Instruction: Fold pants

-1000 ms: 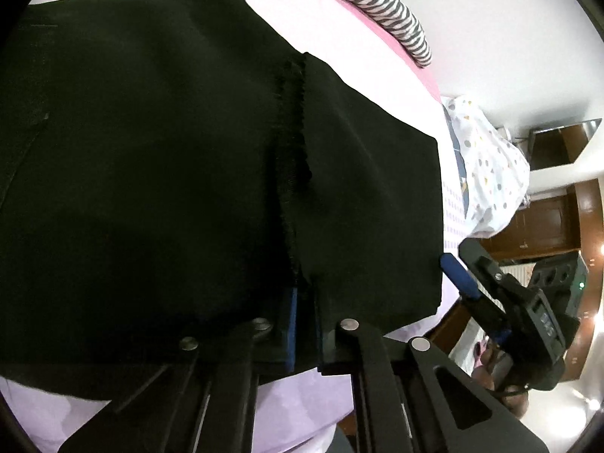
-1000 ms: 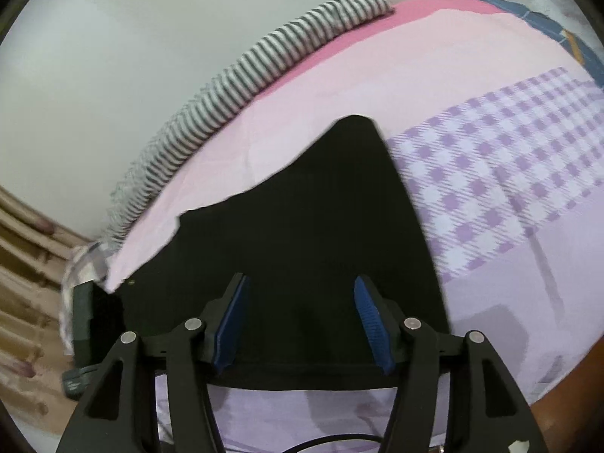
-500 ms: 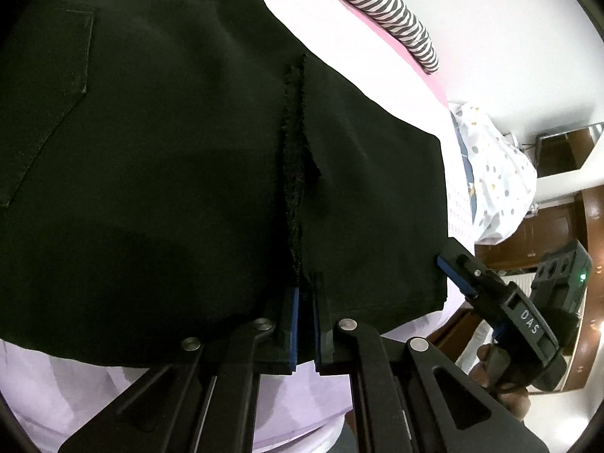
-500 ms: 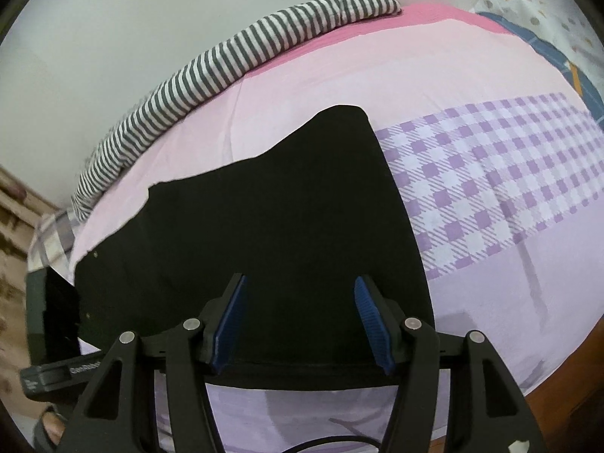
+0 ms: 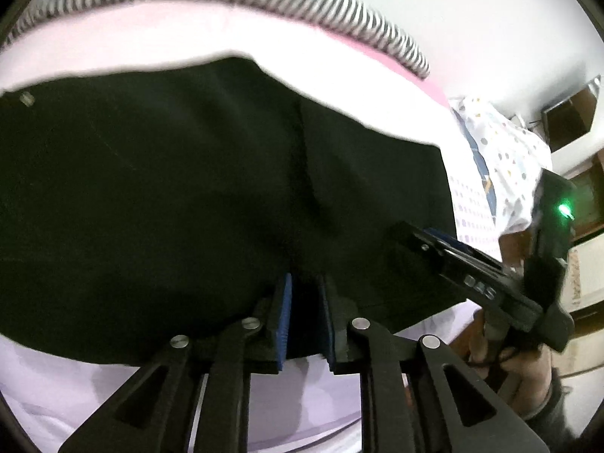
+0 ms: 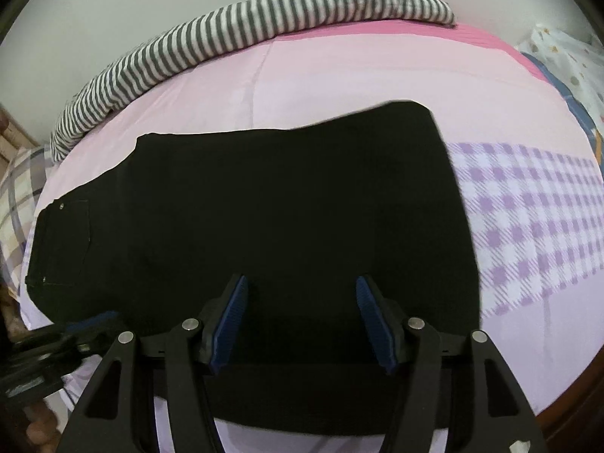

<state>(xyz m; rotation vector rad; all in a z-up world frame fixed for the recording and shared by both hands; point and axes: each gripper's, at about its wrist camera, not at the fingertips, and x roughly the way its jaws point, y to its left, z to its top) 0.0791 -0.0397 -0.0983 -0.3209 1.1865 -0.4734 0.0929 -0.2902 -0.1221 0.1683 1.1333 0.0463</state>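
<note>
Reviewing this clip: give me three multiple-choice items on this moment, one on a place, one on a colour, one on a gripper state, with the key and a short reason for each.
1. Where does the striped cloth lie?
A. Along the far edge of the bed, beyond the pants
B. On top of the pants
C. Between the right gripper's fingers

2. What colour are the pants?
A. Pink
B. Black
C. Grey-and-white striped

3. How does the right gripper stand?
A. Shut on the striped cloth
B. Open, fingers spread over the pants
C. Out of view

Key: 1 A, the stripes run along the bed's far side by the wall. 2 B, the garment is black on the pink and lilac sheet. 3 B, its blue pads stand wide apart, gripping nothing.
</note>
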